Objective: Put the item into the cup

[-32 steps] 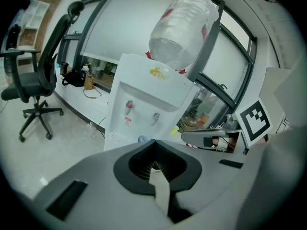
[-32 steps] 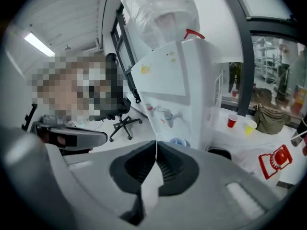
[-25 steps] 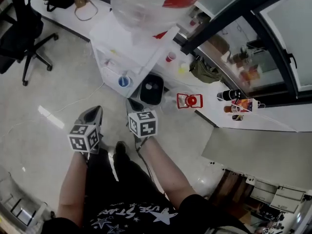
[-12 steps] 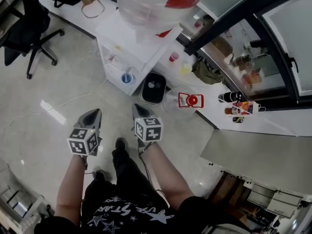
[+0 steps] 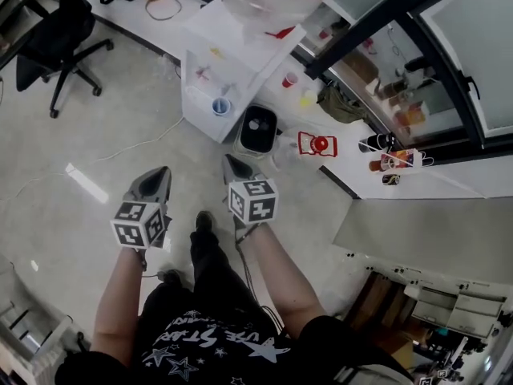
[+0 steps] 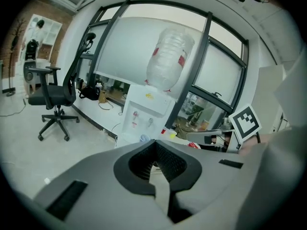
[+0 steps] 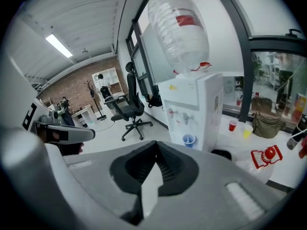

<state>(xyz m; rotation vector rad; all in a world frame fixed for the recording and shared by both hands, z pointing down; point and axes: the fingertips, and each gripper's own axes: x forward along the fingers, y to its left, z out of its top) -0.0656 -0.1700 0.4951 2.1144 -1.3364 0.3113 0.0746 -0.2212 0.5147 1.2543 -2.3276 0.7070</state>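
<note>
I hold both grippers out in front of me above the floor, away from the cups. My left gripper point(image 5: 160, 172) point(image 6: 154, 143) is shut with nothing in it. My right gripper point(image 5: 230, 160) point(image 7: 155, 143) is also shut and holds nothing. A blue cup point(image 5: 221, 106) point(image 7: 189, 140) stands in the bay of the white water dispenser point(image 5: 232, 58) point(image 7: 199, 99). A red cup point(image 5: 290, 79) point(image 7: 232, 125) and a yellow cup point(image 5: 308, 99) point(image 7: 248, 130) stand on the white ledge by the window. A red-and-white item point(image 5: 317, 144) point(image 7: 265, 157) lies on that ledge.
A black bin point(image 5: 258, 129) sits beside the dispenser. A black office chair point(image 5: 60, 42) point(image 7: 128, 110) stands at the left on the pale floor. Bottles point(image 5: 385, 163) and a green bag point(image 5: 341, 107) sit further along the ledge. A cable trails over the floor.
The dispenser, bin and ledge have slid right and up in the head view as I moved. Both grippers stay shut in front of me, the right one a little further right.
</note>
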